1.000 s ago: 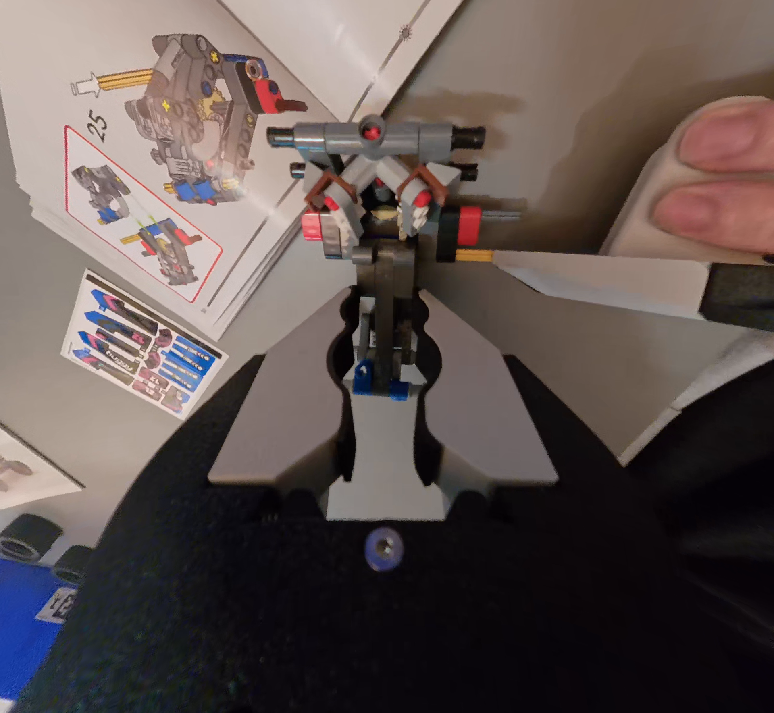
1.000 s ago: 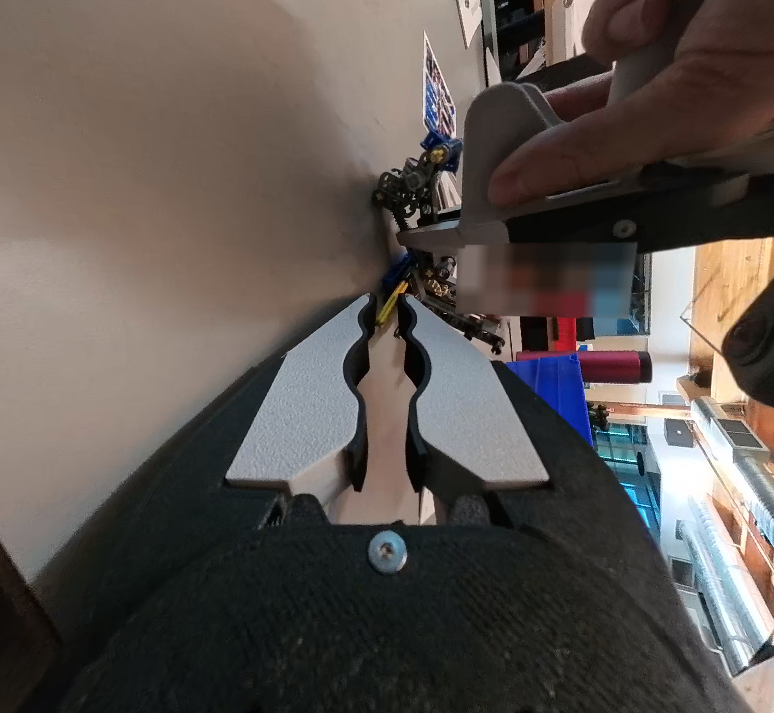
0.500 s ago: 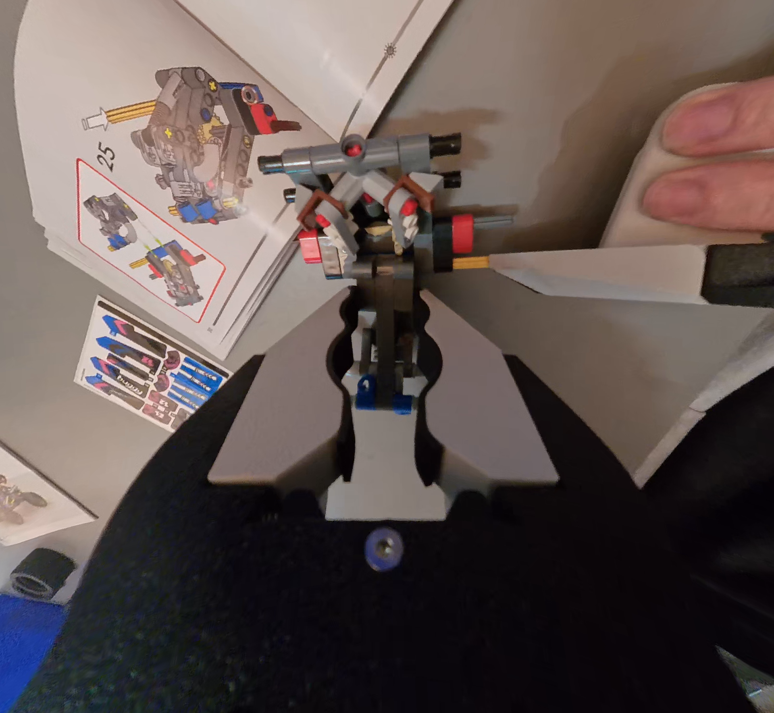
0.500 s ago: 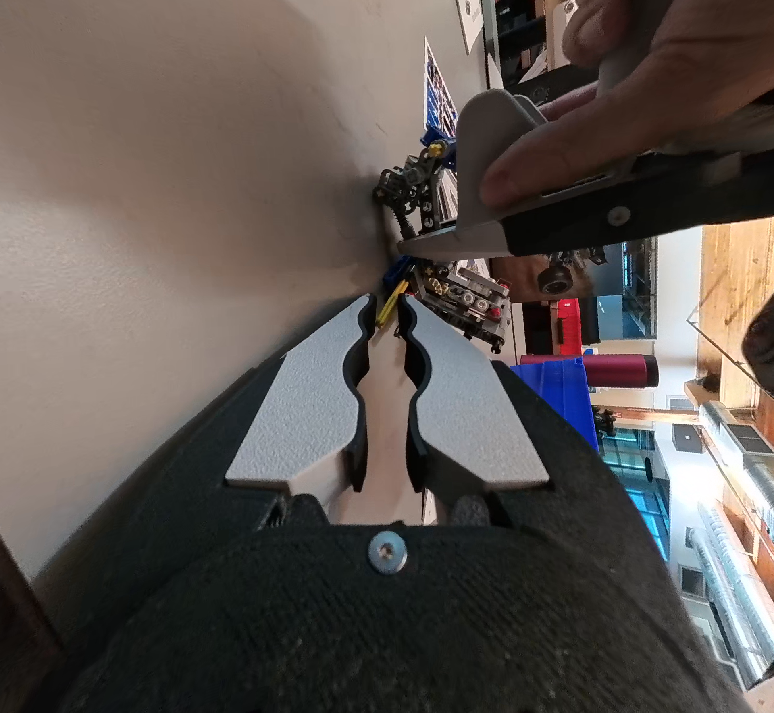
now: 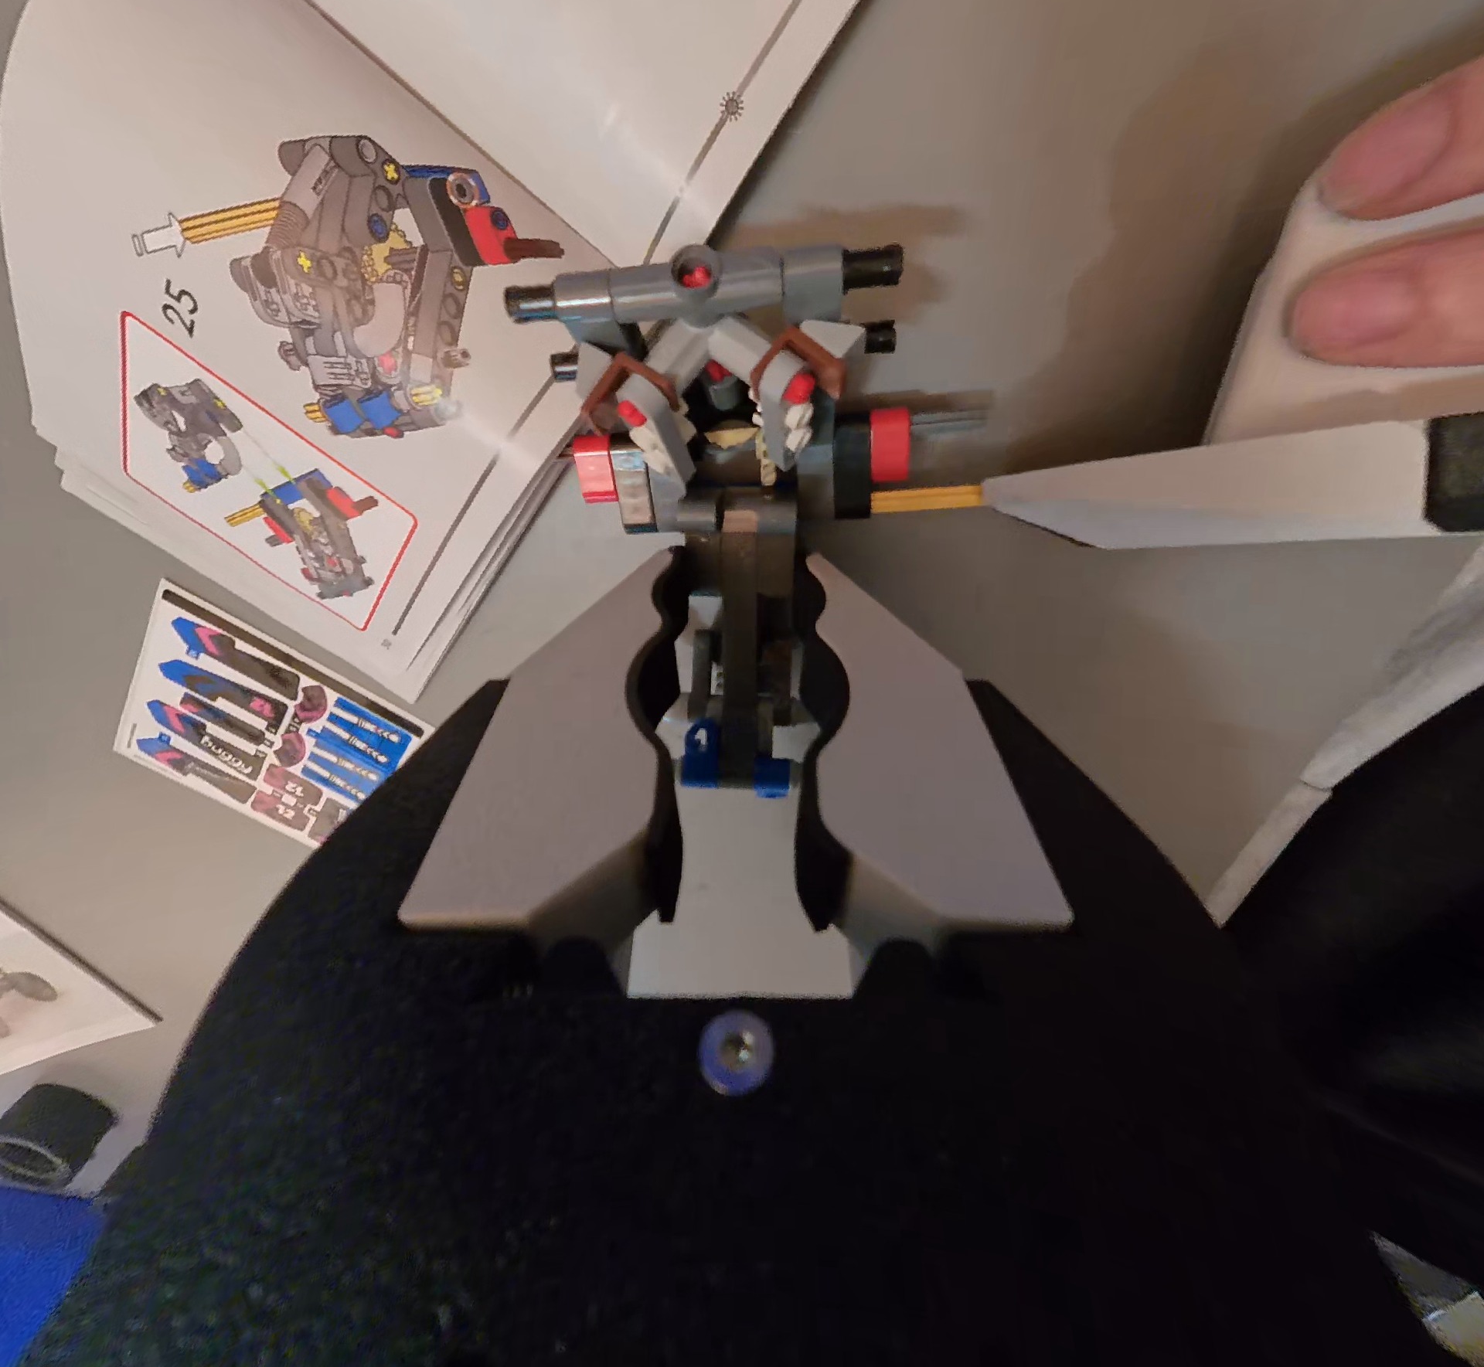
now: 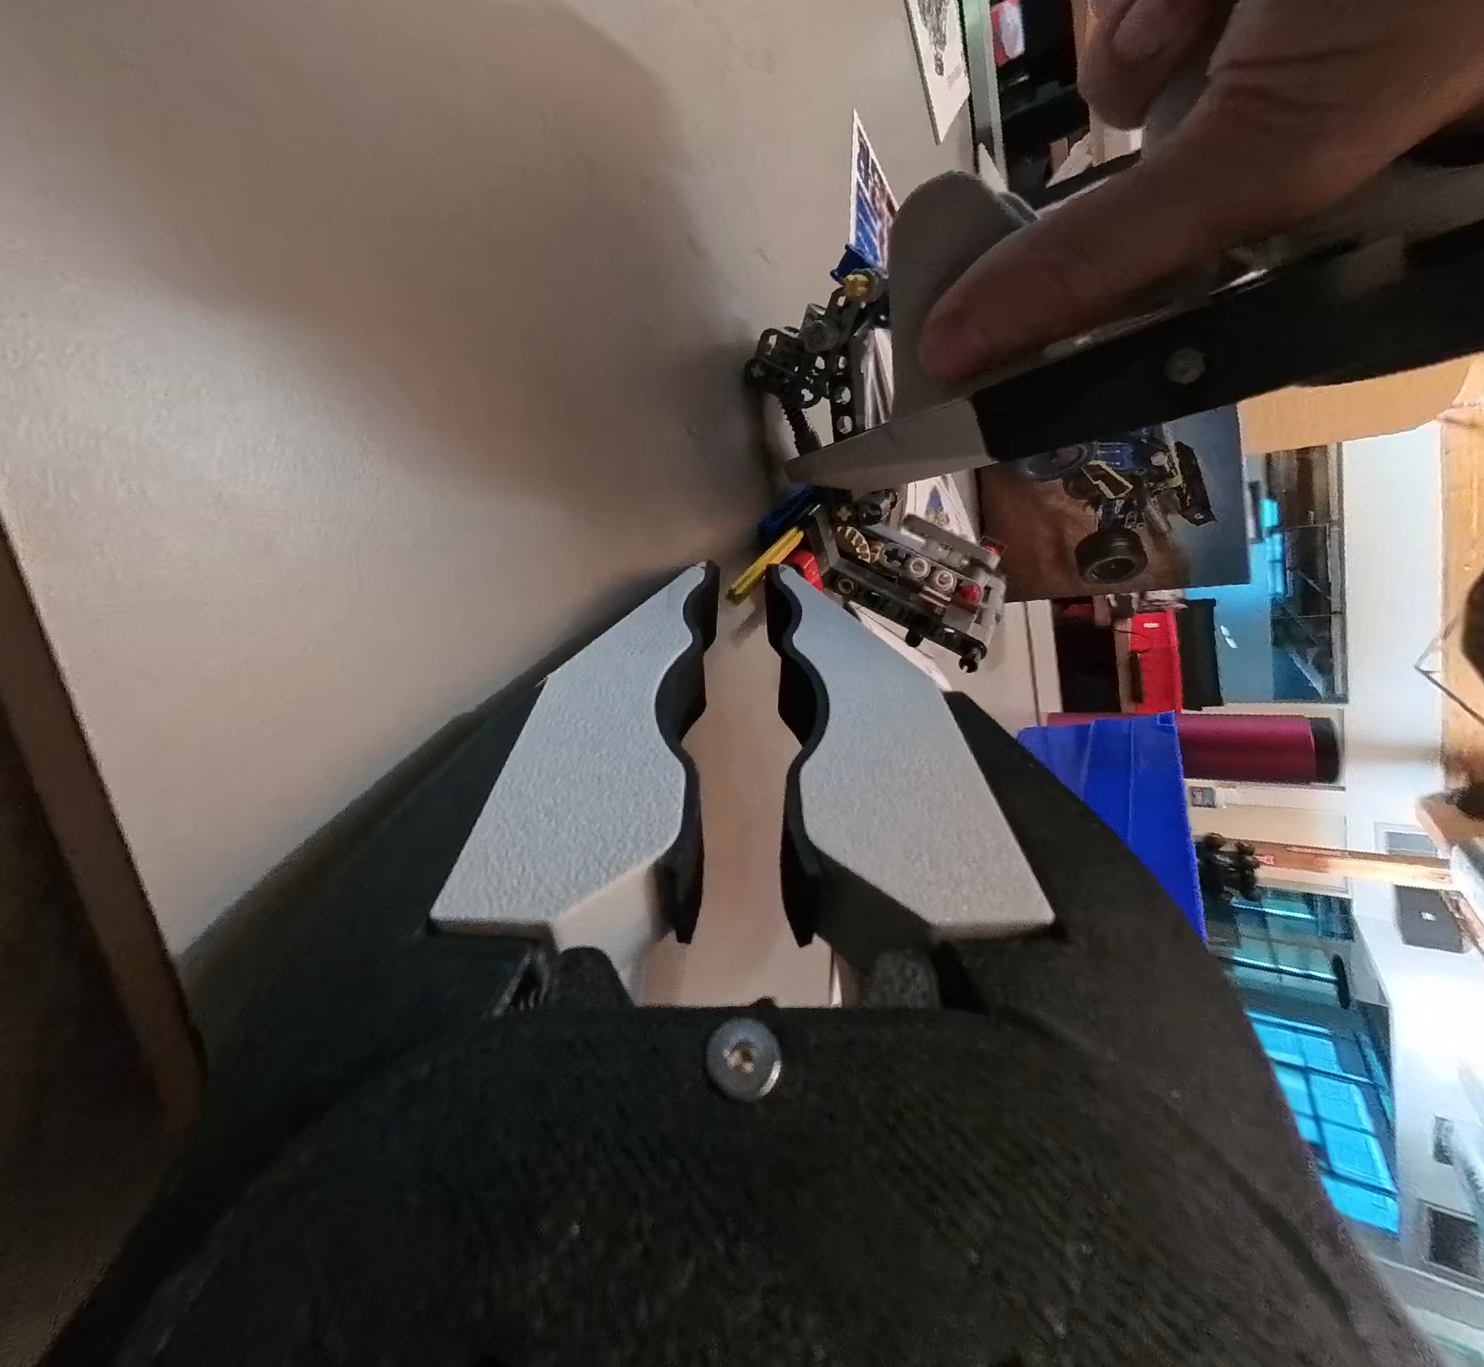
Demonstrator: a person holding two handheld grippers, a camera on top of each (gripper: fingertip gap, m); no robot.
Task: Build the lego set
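My left gripper (image 5: 743, 562) is shut on the dark grey stem of a small lego assembly (image 5: 707, 365) of grey, red and brown pieces and holds it above the grey table. A yellow axle (image 5: 923, 500) sticks out of the assembly's right side. My right gripper (image 5: 992, 500) comes in from the right with its tip at the axle's free end. In the right wrist view its fingers (image 6: 739, 574) stand a narrow gap apart. The axle's end (image 6: 763, 562) lies just between the tips, thinner than the gap. The left gripper (image 6: 795, 473) and the assembly (image 6: 915, 574) show beyond.
An open instruction booklet (image 5: 321, 204) and a sticker sheet (image 5: 257, 718) lie on the table to the left. A black tyre (image 5: 48, 1144) sits at the lower left. A blue bin (image 6: 1124, 790), a maroon bottle (image 6: 1253, 746) and the set's box (image 6: 1124, 493) stand behind. Hands (image 5: 1405, 285) hold both grippers.
The right gripper's tip has drawn back a little to the right, so more of the yellow axle shows. The left gripper keeps its hold and has shifted slightly over the table.
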